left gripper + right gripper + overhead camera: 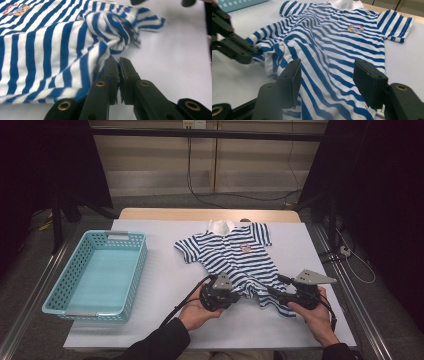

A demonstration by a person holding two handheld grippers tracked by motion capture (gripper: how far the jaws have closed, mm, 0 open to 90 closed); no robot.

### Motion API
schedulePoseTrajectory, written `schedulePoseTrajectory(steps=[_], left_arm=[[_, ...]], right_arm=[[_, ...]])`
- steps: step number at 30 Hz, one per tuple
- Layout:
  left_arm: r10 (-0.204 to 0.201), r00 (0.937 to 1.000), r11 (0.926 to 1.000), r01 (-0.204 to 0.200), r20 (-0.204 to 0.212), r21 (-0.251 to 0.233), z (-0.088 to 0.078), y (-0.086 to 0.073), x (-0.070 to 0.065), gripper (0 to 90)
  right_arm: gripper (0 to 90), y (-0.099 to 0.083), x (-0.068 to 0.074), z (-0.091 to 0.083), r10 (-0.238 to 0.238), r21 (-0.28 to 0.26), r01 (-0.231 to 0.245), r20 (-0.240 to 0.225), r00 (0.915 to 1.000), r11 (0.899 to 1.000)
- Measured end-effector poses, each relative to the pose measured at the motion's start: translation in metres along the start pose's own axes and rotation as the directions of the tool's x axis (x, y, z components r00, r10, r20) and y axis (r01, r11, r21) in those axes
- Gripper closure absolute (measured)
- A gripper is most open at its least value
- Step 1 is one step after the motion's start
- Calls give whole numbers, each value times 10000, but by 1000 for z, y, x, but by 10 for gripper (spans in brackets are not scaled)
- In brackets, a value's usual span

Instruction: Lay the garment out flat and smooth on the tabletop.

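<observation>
Your left gripper [235, 296], low in the frame just left of centre, has its jaws pinched tight on the bunched lower hem of the blue-and-white striped baby romper [235, 255], which lies spread on the white table cover [170, 270] at the middle of the picture with its collar toward the top. Far left sits the turquoise basket [50, 302], well apart from the garment. Lower right, your right gripper [280, 296] holds its jaws partly open astride the romper's other leg, pads clear of the cloth.
</observation>
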State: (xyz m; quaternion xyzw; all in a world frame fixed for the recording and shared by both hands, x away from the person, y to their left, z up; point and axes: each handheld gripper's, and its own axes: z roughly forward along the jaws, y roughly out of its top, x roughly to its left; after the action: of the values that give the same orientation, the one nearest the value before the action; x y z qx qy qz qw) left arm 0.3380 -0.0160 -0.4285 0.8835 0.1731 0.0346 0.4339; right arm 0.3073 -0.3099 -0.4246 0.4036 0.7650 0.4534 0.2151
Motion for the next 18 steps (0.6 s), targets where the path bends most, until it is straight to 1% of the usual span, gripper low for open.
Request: schedulePoseTrajectory(steps=[2,3,4,6,7,8,9,10,11,12,13,14,15,16,17,18], left_arm=[[-27,10000,9996,27,1,-280,-11,-5,-1,857],[-49,9999,9993,52,97,-374,-17,-6,-2,856],[24,10000,9989,-22,39,-470,-23,-6,-2,857],[-128,9998,9983,137,161,-575,-37,-7,0,856],[-201,9997,9966,213,169,-790,-43,-8,0,856],[-186,9998,9958,197,123,-898,-50,-10,0,856],[-158,9998,9959,168,115,-884,-55,-11,1,857],[-209,9997,9949,221,129,-987,-61,-14,2,856],[-192,9996,9960,208,197,-867,-66,-16,3,856],[-139,9991,9966,170,389,-804,-70,-20,4,856],[-53,9988,9981,82,485,-603,-73,-23,4,856],[-85,9984,9983,118,568,-574,-75,-28,4,856],[-323,9978,9984,349,586,-437,-76,-34,3,855],[-362,9962,9989,384,795,-262,-76,-41,4,854],[-455,9951,9988,469,882,-139,-75,-44,3,851],[-546,9945,9985,540,896,89,-74,-48,1,848]], right_arm=[[395,1,1,0,-53,-44,53,-32,10000,10000],[395,1,2,0,-50,-41,49,-83,10000,10000],[395,1,2,1,-85,-23,85,-79,9999,10000],[396,1,2,1,-75,-3,75,-71,9999,10000],[396,1,2,1,-73,-6,73,-77,9999,10000],[396,1,2,1,-95,-27,94,-93,9999,10000],[397,1,3,1,-84,-39,84,-105,9999,10000],[396,1,3,1,-88,-39,88,-114,9999,10000],[396,1,3,1,-68,6,68,-111,9999,10000],[397,1,2,1,-89,13,89,-91,9999,10000],[396,0,3,1,-86,33,87,-131,9999,10000],[397,1,4,1,-105,70,106,-112,9999,9999],[397,1,4,1,-119,56,120,-139,9998,9999],[397,1,4,2,-166,45,167,-160,9997,9999],[397,1,5,2,-151,82,153,-184,9997,9999],[397,1,5,2,-183,75,185,-172,9997,9998]])
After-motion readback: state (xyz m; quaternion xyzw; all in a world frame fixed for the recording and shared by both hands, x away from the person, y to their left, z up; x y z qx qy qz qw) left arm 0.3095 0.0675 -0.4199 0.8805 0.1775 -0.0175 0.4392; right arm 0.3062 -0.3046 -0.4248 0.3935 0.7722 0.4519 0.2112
